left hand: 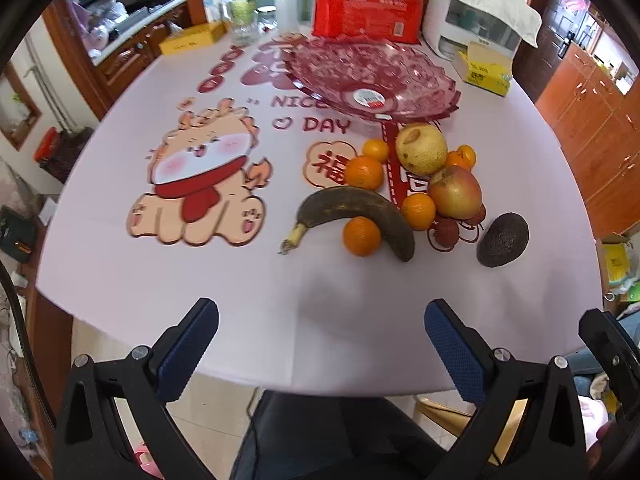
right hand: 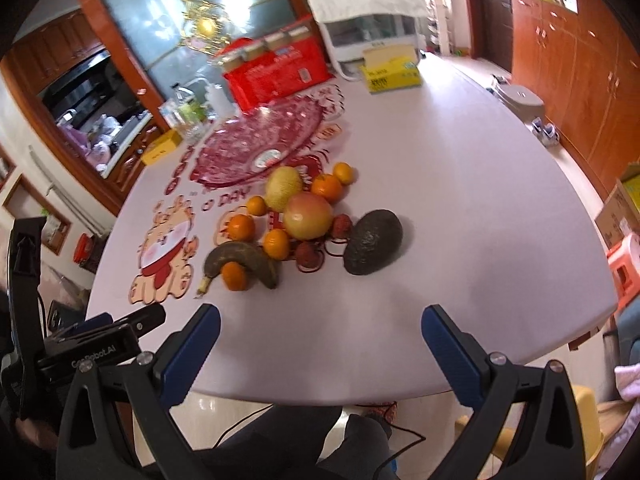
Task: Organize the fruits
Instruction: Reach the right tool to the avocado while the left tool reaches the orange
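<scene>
Fruit lies in a loose pile on the white table: a dark overripe banana [left hand: 356, 210] [right hand: 240, 260], several small oranges [left hand: 362, 236] [right hand: 276, 243], a yellow pear [left hand: 421, 148] [right hand: 284, 184], a red-yellow apple [left hand: 456, 192] [right hand: 308, 216], lychees [left hand: 447, 232] [right hand: 342, 226] and a dark avocado [left hand: 503, 240] [right hand: 373, 242]. Behind the pile stands an empty pink glass fruit bowl [left hand: 320, 64] [right hand: 240, 148]. My left gripper [left hand: 320, 344] and right gripper [right hand: 320, 340] both hover open over the table's near edge, short of the fruit, holding nothing.
At the back stand a red pack of jars [left hand: 366, 12] [right hand: 276, 72], a white appliance [left hand: 476, 12] [right hand: 372, 28], yellow boxes [left hand: 486, 68] [right hand: 390, 70] and bottles [left hand: 244, 12]. A cartoon print [left hand: 200, 184] covers the table's left. A person's dark-clad legs [left hand: 320, 436] are below.
</scene>
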Tool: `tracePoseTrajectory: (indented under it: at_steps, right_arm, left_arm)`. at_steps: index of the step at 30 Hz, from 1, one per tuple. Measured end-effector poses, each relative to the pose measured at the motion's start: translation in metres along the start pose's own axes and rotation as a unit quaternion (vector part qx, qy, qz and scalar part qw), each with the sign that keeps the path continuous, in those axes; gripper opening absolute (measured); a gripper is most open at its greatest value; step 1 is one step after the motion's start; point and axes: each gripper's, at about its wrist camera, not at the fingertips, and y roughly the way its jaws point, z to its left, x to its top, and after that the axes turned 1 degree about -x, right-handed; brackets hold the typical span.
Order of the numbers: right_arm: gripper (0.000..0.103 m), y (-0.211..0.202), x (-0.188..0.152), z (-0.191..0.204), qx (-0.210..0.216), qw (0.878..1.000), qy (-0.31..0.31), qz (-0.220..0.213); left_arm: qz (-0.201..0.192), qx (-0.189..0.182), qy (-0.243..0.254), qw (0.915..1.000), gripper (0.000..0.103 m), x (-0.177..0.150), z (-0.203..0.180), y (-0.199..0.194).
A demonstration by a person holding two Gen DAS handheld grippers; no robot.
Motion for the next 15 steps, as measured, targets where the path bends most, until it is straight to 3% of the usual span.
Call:
tracePoseTrajectory:
  at_steps: [6, 15]
  right_arm:
    - [0.101, 0.035, 0.016, -0.014, -0.007, 1.000, 0.018, 0.008]
    - [0.101, 0.092, 0.035, -0.038, -0.019, 0.996, 0.075, 0.035]
  left_arm:
    - [0.016, -0.027, -0.018, 0.9993, 0.102, 0.017, -0.002, 0.035]
    - [0.037, -0.042, -0.065, 0.9963, 0.091, 0.037, 0.006, 0.086]
